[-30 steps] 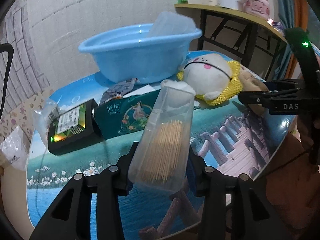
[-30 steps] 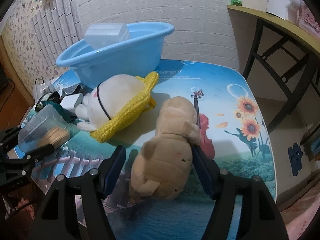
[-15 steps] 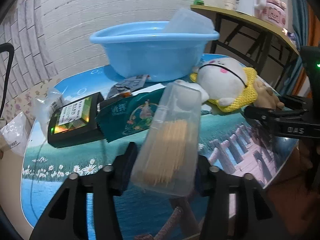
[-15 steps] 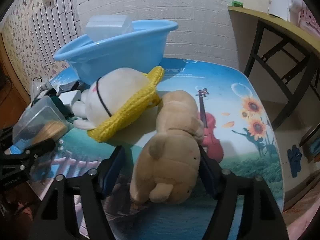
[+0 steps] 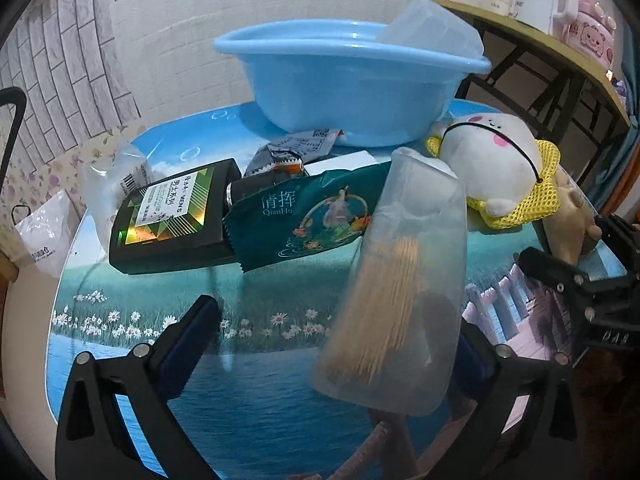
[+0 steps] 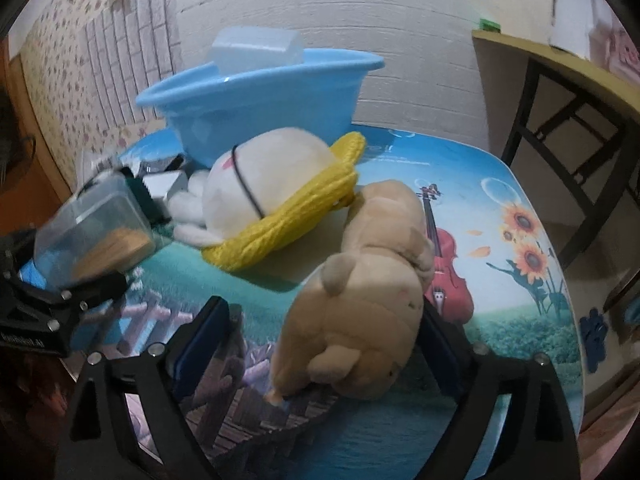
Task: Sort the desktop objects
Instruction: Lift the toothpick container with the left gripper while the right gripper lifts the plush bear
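The left gripper (image 5: 340, 340) has its jaws opening wide. A clear plastic box of toothpicks (image 5: 396, 296) stands tilted between them, close against the right finger and well clear of the left one. The right gripper (image 6: 320, 344) is opening too, with a tan plush bear (image 6: 360, 308) lying between its blue pads; the left pad stands apart from the bear, and whether the right pad touches it cannot be told.

Both toys and the box rest on a round table (image 5: 256, 396) printed with a lake, daisies, a wooden walkway, a violin and sunflowers. Just beyond the bear lies a white plush in a yellow knitted hat (image 6: 272, 196). Further back stands a light blue basin (image 5: 352, 88) with a translucent container (image 5: 432, 32) leaning inside it. Left of the toothpicks lie a teal packet (image 5: 312, 220) and a black bottle (image 5: 172, 216). A white brick-pattern wall (image 6: 360, 12) rises behind, and a yellow-topped shelf (image 6: 560, 64) on dark legs stands to the right.
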`<state>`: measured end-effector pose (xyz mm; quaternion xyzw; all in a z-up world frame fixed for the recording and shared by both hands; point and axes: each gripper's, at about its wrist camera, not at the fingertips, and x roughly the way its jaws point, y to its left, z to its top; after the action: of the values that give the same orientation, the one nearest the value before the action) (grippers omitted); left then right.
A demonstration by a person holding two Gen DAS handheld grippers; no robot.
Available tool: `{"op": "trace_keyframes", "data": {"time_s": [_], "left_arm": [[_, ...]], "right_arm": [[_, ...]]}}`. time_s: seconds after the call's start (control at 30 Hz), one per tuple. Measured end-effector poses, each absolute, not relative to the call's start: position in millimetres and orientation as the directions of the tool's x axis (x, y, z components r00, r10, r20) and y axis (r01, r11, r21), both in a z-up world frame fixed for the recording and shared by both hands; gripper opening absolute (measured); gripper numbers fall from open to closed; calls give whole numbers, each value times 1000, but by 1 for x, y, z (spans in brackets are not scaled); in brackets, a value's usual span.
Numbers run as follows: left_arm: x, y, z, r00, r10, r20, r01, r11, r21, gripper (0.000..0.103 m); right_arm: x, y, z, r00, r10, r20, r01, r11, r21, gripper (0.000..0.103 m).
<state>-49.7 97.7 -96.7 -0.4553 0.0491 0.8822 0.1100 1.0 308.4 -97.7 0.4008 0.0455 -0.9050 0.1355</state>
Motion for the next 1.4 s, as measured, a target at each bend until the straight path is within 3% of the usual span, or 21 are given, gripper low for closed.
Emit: {"op": "trace_keyframes", "data": {"time_s": [0.53,1.1,1.4], "left_arm": [[-60,99,-94,-481,115,-869,-221,-975,-7,103],[-50,93,-97,-538,135,-832,-232,-973,-8,103],[-37,91,-98,-570,147,-808,-231,-973,-14,103]], "right_arm": [[-3,326,-98,-632,-340,-696,350,-927,135,96],[8,319,-98,-646,-287,-708,317,-944,93,96],[6,331,-94,-653,-276,-705,235,-959,158,86]]}}
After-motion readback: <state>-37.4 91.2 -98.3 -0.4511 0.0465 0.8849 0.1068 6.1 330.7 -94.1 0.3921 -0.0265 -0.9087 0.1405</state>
